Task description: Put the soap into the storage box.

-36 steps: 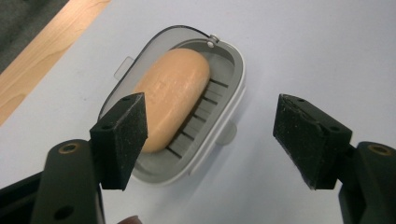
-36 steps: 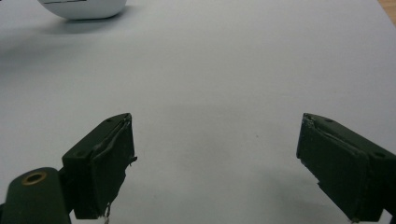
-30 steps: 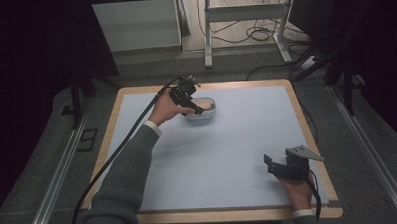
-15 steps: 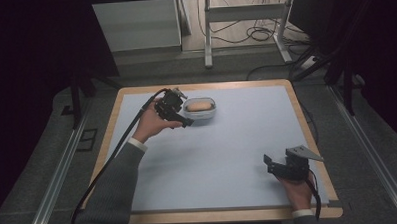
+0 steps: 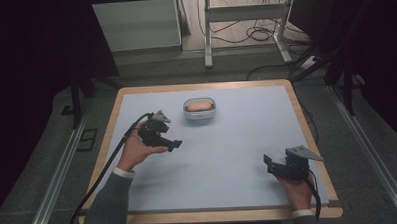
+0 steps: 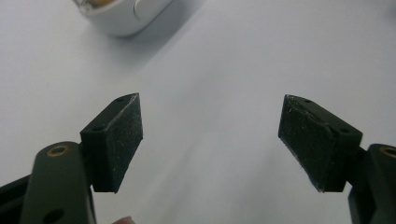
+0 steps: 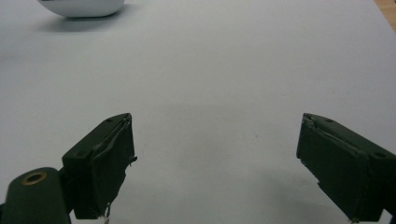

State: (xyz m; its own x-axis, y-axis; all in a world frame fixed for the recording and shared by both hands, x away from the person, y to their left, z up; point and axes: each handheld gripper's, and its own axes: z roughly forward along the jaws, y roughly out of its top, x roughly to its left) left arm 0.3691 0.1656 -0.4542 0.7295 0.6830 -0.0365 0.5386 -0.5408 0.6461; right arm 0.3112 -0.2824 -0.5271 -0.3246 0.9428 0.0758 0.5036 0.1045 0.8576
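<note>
A small white bowl (image 5: pixel 200 110) with a tan, bread-like lump inside stands at the far middle of the pale mat. My left gripper (image 5: pixel 176 144) hovers to its near left, held in a hand, jaws wide apart and empty. In the left gripper view the bowl (image 6: pixel 122 15) sits at the top left, beyond the open pads (image 6: pixel 116 140). My right gripper (image 5: pixel 267 162) rests near the front right of the mat, open with nothing between its jaws. The right gripper view catches the bowl's base (image 7: pixel 80 7) at the top left.
The mat lies on a wooden-edged table (image 5: pixel 307 119). Beyond the far edge are a white cabinet (image 5: pixel 136 24), metal desk legs (image 5: pixel 207 31) and cables on the floor. A black cable (image 5: pixel 103 175) trails from the left gripper along the sleeve.
My left gripper has drawn back from the bowl toward the near left, leaving the bowl with its lump in place. The right gripper has stayed put.
</note>
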